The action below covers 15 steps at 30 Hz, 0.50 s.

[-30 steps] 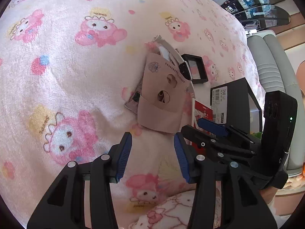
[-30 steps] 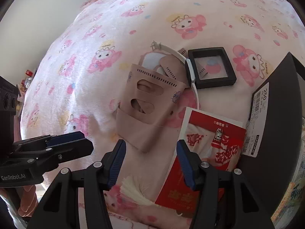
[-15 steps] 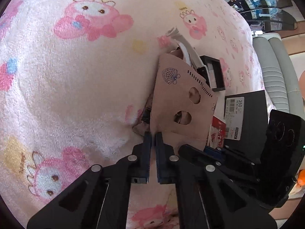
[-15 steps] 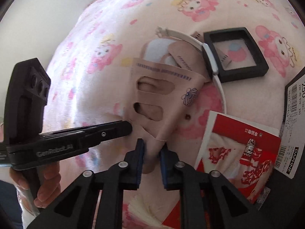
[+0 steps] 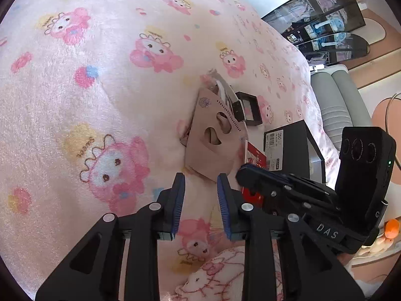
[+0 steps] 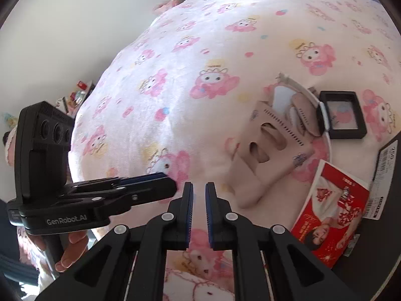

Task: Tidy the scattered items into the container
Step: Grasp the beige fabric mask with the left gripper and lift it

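Left wrist view: the left gripper stands with a moderate gap between its blue-padded fingers and grips nothing. The tan cardboard sleeve lies on the pink blanket just ahead of the fingertips; its near edge sits level with the tips, and contact cannot be confirmed. This view alone shows the grey chair and the dark shelving past the far edge of the bed. The right gripper enters from the right, its tip over the red packet. The black box, the container, lies to the right of the sleeve. The small black frame lies behind the sleeve.

Right wrist view: the right gripper is nearly closed, with a narrow slit between its pads and nothing in it. The cardboard sleeve lies to the right of the fingertips, near but apart. This view alone shows the white band arching behind the sleeve to the black frame, the full face of the red packet, and the hand holding the left gripper at the left. Only a corner of the black box shows at the right edge.
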Each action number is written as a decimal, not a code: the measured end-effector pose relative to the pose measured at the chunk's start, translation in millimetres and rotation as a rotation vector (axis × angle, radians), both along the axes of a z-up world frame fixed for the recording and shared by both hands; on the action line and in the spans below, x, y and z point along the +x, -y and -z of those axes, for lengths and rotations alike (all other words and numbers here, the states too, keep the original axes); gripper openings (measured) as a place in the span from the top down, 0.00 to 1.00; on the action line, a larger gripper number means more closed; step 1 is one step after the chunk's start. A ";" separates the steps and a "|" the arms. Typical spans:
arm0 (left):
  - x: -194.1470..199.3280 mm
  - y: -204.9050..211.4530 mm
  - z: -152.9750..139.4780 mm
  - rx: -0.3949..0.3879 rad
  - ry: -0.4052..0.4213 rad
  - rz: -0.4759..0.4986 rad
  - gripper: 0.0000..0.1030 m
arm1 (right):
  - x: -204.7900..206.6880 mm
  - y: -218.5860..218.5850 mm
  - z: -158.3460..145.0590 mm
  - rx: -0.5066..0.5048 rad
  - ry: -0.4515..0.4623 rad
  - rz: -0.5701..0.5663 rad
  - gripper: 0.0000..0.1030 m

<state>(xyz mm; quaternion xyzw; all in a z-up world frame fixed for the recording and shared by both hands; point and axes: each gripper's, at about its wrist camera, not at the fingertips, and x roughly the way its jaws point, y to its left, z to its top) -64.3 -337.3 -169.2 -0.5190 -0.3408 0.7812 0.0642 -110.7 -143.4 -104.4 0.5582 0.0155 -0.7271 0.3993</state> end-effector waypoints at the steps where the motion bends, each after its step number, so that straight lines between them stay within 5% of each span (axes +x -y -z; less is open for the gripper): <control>1: -2.6 -0.2 2.6 -0.005 0.005 0.008 0.71 | -7.5 -13.3 -0.6 -0.004 -0.001 0.035 0.92; 7: -37.5 -32.0 13.6 -0.118 -0.014 0.247 0.57 | -31.9 -53.7 -9.3 0.094 -0.058 0.272 0.91; 10: -63.7 -57.4 21.9 -0.175 0.001 0.352 0.52 | -34.2 -76.0 -15.7 0.035 -0.003 0.303 0.89; 12: -76.2 -73.5 28.5 -0.205 0.010 0.401 0.37 | -34.1 -81.8 -20.3 0.015 0.004 0.321 0.88; 14: -88.4 -86.8 42.9 -0.215 0.045 0.430 0.39 | -33.2 -73.8 -21.2 0.022 -0.021 0.316 0.87; 15: -91.3 -88.8 50.7 -0.228 0.079 0.426 0.63 | -31.9 -73.2 -21.0 0.033 -0.026 0.310 0.86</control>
